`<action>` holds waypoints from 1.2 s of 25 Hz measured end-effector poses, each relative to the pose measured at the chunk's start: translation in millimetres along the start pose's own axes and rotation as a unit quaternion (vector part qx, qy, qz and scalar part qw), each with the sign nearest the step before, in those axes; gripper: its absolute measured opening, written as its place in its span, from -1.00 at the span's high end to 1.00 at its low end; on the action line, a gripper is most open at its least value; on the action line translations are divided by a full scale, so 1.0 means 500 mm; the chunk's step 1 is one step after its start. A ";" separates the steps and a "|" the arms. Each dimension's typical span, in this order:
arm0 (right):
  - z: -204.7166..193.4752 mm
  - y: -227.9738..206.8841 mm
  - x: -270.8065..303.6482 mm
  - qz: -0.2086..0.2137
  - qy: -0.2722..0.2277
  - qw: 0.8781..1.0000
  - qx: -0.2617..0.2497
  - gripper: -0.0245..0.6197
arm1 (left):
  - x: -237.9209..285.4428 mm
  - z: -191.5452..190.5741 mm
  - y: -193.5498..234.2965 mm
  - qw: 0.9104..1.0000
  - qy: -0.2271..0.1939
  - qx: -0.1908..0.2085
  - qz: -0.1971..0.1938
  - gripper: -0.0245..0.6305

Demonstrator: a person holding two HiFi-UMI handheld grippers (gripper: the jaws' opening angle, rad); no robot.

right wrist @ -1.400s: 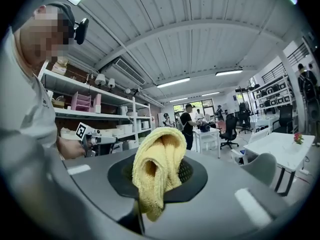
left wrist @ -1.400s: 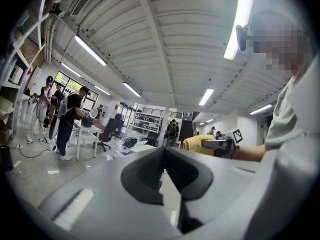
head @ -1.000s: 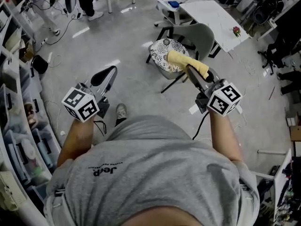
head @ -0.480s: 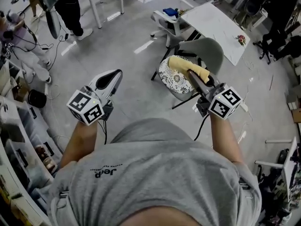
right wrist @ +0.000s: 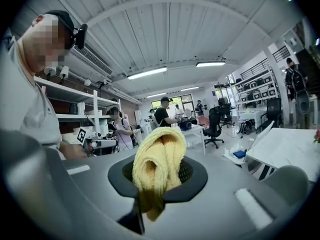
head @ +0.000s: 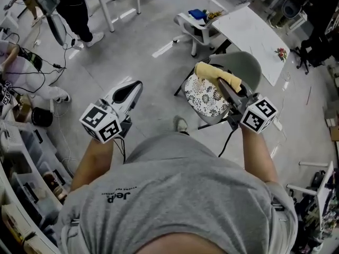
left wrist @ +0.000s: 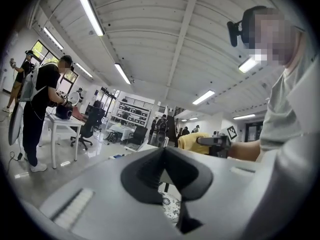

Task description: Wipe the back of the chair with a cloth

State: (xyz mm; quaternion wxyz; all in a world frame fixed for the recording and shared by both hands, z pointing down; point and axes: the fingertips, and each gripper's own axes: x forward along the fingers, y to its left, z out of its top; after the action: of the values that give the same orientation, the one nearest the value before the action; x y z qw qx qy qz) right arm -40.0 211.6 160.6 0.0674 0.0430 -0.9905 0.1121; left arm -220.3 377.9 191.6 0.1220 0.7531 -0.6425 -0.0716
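A person stands on a workshop floor with a gripper in each hand. The left gripper (head: 132, 89) is clenched, jaws pressed together on nothing, and is held over bare floor well apart from the chair (head: 247, 67). The right gripper (head: 223, 84) grasps a folded yellow cloth (head: 214, 73), its jaws closed tight around the bundle. The cloth hangs above the chair's patterned seat cushion (head: 205, 95), near the grey backrest. The chair stands just beside the edge of a white table (head: 249, 28).
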 end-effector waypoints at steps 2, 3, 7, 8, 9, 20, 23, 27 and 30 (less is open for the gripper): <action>0.005 -0.054 0.038 0.014 0.002 1.000 -0.002 0.76 | 0.045 0.005 0.031 1.000 -0.003 0.002 0.008 0.75; 0.007 -0.087 0.059 0.022 0.001 1.000 -0.004 0.76 | 0.070 0.007 0.051 1.000 -0.005 0.006 0.015 0.75; 0.019 -0.232 0.167 0.058 0.000 0.998 -0.006 0.76 | 0.185 0.023 0.141 0.999 -0.011 0.017 0.049 0.75; 0.020 -0.271 0.193 0.067 0.002 0.998 -0.005 0.76 | 0.216 0.025 0.163 0.998 -0.012 0.015 0.059 0.75; 0.023 -0.308 0.219 0.076 0.006 0.997 -0.003 0.76 | 0.246 0.029 0.183 0.997 -0.013 0.010 0.069 0.75; 0.016 -0.528 0.422 0.128 0.032 0.991 0.023 0.76 | 0.436 0.043 0.327 0.992 0.010 -0.013 0.124 0.75; -0.016 -0.526 0.452 0.108 0.045 0.992 0.037 0.76 | 0.438 0.029 0.369 0.993 0.020 -0.023 0.111 0.75; -0.056 -0.535 0.505 0.078 0.074 0.993 0.044 0.76 | 0.451 0.010 0.424 0.996 0.022 -0.033 0.082 0.75; -0.107 -0.576 0.496 0.016 0.087 0.993 0.080 0.76 | 0.474 -0.028 0.450 0.997 0.049 -0.035 0.038 0.75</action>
State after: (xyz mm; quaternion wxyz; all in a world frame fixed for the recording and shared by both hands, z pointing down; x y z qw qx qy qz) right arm -249.4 -73.5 309.9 0.1475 0.0221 -0.9694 0.1952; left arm -391.3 113.2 278.7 0.1822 0.7257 -0.6613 -0.0528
